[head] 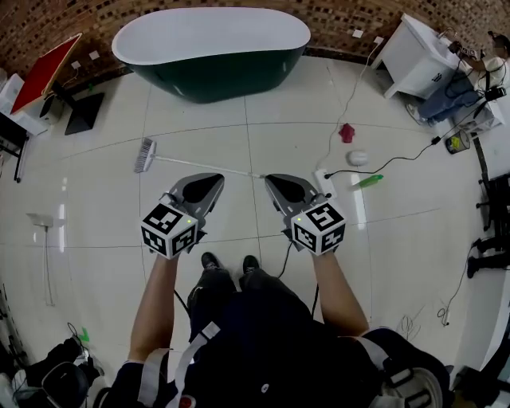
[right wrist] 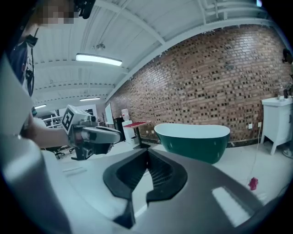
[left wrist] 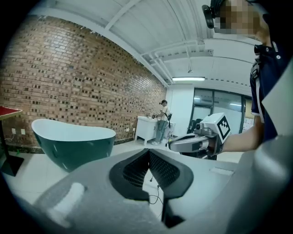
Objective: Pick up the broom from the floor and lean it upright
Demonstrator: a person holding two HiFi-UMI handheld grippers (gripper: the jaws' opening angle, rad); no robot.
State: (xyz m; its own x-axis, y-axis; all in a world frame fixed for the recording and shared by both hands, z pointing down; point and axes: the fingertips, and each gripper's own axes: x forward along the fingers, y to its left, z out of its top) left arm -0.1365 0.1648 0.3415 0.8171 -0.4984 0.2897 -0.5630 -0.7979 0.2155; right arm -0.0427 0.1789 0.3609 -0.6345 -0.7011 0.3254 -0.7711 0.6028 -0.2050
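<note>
Left gripper [head: 204, 185] and right gripper [head: 288, 188] hover side by side, each with its jaws closed together on nothing. Broom [head: 195, 165] lies flat just beyond their tips at 12 o'clock, its head toward 10. Pale tiled floor [head: 279, 135]; tub [head: 211, 48] by a brick wall [head: 48, 20] at 12.

The person wears a dark short-sleeved shirt [head: 263, 335] and black shoes [head: 209, 260], with grey harness straps [head: 195, 347] over it. The left tongs [head: 209, 182] and the right tongs [head: 280, 183] are grey shells with black ribbed pads [left wrist: 160, 168]. At 6 o'clock of each sits a white cube [head: 169, 229] with black square markers and one small green light [head: 188, 221].
</note>
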